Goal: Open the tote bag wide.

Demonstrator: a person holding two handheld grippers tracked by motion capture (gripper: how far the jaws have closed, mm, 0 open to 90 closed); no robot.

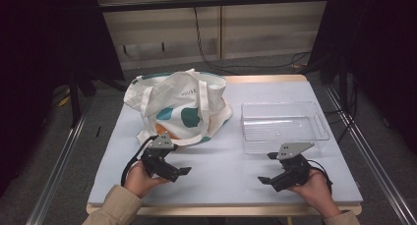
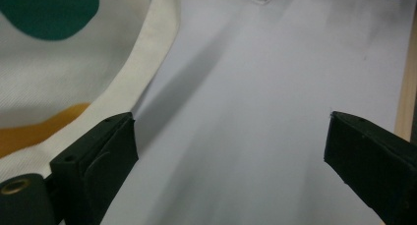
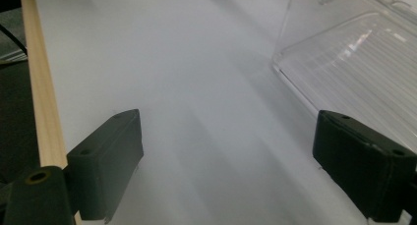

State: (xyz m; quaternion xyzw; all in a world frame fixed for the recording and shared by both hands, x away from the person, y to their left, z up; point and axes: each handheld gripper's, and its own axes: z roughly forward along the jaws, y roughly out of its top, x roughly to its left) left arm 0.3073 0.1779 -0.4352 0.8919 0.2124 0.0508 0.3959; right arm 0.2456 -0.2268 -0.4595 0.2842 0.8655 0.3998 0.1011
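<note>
- The tote bag is seen to be woven cloth, matt cream, printed with teal and orange patches.
- The tray is made of clear, glossy plastic, ribbed on its floor.
- The table is covered in a smooth, matt pale sheet and edged in light wood.
- The gripper jaws are formed of matt black plastic.

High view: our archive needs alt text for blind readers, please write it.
A person holds the left gripper and right gripper, both open, over a pale table, before a spotted tote bag and an empty clear tray.
</note>
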